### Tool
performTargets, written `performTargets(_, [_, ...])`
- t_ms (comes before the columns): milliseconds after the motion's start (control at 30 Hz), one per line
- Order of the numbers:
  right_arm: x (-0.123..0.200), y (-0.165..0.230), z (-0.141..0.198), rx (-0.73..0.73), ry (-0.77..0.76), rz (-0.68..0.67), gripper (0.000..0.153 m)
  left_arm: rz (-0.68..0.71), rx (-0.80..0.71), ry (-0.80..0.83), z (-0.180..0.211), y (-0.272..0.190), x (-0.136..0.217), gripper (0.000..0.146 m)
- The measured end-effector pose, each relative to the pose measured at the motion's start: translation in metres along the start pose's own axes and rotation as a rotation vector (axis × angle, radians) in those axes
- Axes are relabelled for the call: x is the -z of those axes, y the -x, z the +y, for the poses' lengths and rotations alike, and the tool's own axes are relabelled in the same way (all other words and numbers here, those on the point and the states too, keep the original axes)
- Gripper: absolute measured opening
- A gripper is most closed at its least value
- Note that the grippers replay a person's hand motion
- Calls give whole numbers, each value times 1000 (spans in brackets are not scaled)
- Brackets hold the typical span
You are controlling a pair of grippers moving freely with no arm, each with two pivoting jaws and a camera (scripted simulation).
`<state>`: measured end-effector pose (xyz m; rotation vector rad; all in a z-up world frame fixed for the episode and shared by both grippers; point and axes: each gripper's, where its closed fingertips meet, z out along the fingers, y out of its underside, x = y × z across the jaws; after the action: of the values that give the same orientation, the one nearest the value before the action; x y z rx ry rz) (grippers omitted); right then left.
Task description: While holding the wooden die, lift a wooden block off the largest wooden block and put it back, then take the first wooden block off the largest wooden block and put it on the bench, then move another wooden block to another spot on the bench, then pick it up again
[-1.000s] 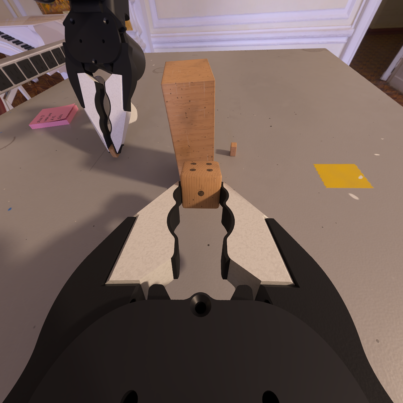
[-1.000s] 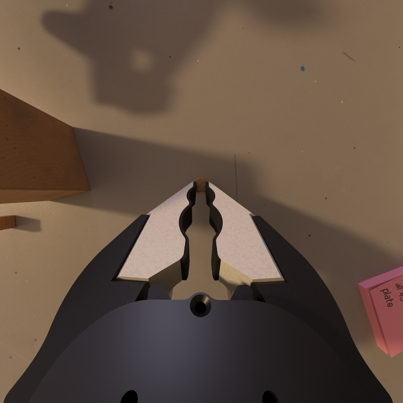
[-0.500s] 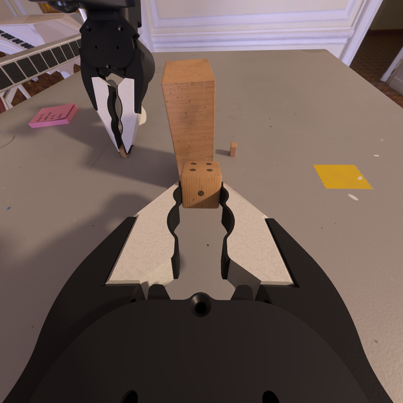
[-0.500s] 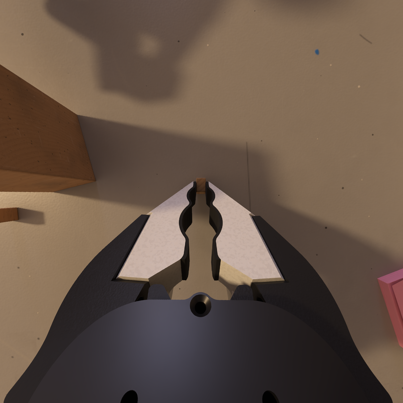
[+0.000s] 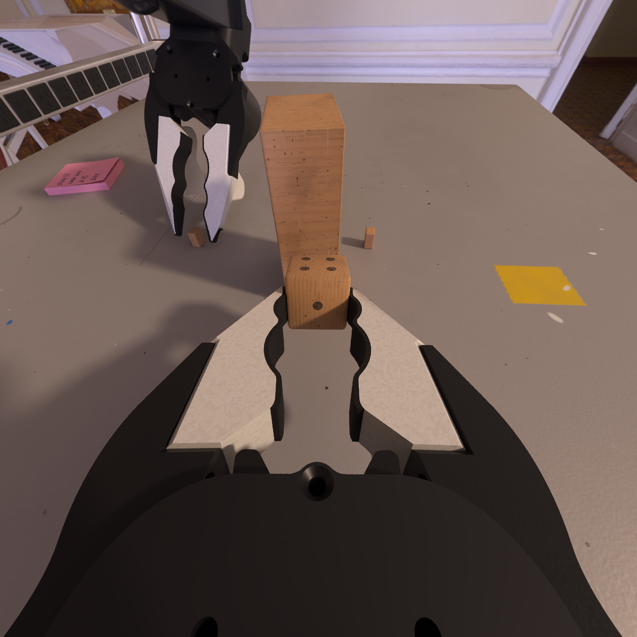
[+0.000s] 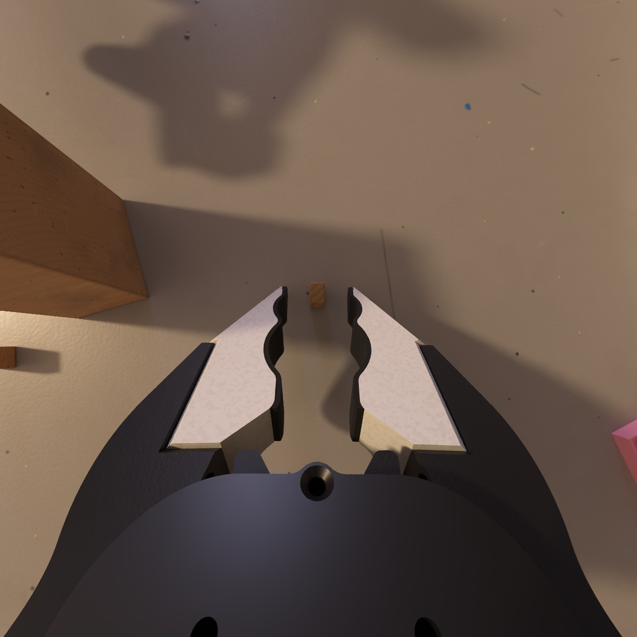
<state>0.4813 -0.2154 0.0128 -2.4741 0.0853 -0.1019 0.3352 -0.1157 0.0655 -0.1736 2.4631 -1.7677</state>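
Note:
My left gripper (image 5: 316, 293) is shut on the wooden die (image 5: 316, 293) and holds it above the bench in front of the tall largest wooden block (image 5: 303, 169). My right gripper (image 6: 316, 296) is open and points down at the bench; it also shows in the left wrist view (image 5: 195, 232). A small wooden block (image 6: 317, 294) stands on the bench between its fingertips, untouched; the left wrist view shows it too (image 5: 195, 237). Another small wooden block (image 5: 368, 238) stands on the bench right of the largest block (image 6: 62, 234), and shows at the right wrist view's left edge (image 6: 7, 357).
A pink pad of sticky notes (image 5: 84, 176) lies at the left of the grey bench (image 5: 482, 172), and shows at the right wrist view's right edge (image 6: 625, 451). A yellow patch (image 5: 537, 284) marks the bench at the right. A piano stands beyond the bench's left edge.
My right gripper moved right toward the largest block, lowered the small block onto the bench and opened, letting it go. The left gripper and die have not moved.

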Motion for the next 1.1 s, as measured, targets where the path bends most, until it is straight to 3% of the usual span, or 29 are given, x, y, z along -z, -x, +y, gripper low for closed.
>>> performTargets(433, [22,1,19,-114,-136,160,41,8,9,-1,0,-1,0,34])
performTargets(700, [12,3,10,-110,-99,170,41,7,-4,1,0,-2,0,34])
performTargets(1100, [3,4,5,-60,-26,245,17,13,-7,2,0,-3,1,34])
